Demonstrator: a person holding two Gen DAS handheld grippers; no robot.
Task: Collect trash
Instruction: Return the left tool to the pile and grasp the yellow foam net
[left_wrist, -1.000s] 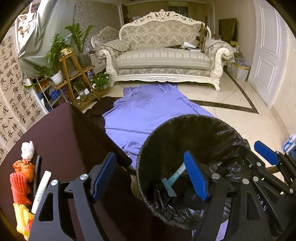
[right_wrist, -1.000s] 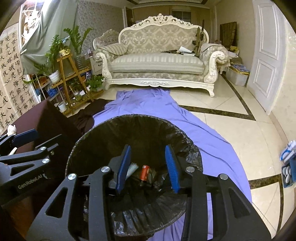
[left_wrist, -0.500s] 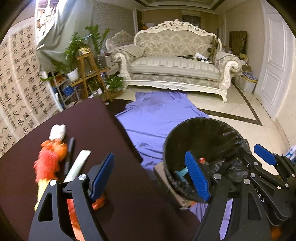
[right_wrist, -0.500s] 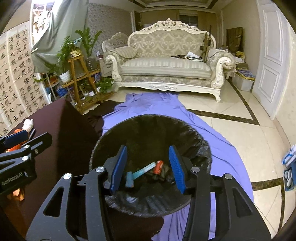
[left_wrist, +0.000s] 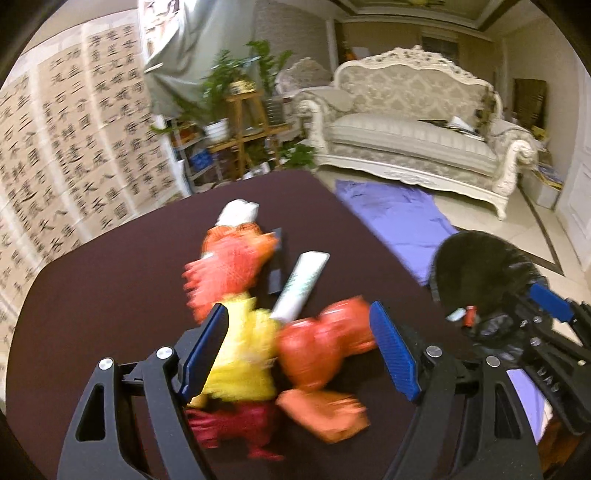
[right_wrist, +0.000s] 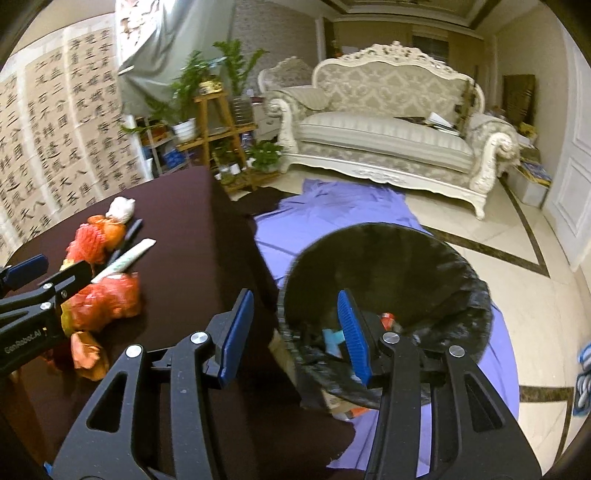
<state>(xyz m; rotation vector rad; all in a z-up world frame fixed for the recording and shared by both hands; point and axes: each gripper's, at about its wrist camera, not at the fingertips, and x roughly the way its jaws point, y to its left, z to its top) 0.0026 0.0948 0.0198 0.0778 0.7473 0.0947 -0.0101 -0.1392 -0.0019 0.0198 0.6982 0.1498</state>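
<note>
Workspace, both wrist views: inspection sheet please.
Surface: dark table, bare apart from one trash pile.
Job's things: red and yellow net bags, orange wrappers, white wad, white strip, dark pen, all on the table; lined bin on the floor beside it, with some trash inside.
Clutter: nothing seen beyond the trash.
Grippers: left tongs open over the pile, holding nothing; right tongs open, empty, at the bin's rim.
Cables: nothing seen.
Surroundings: purple sheet on the floor, sofa, plant stand, calligraphy wall, door.
</note>
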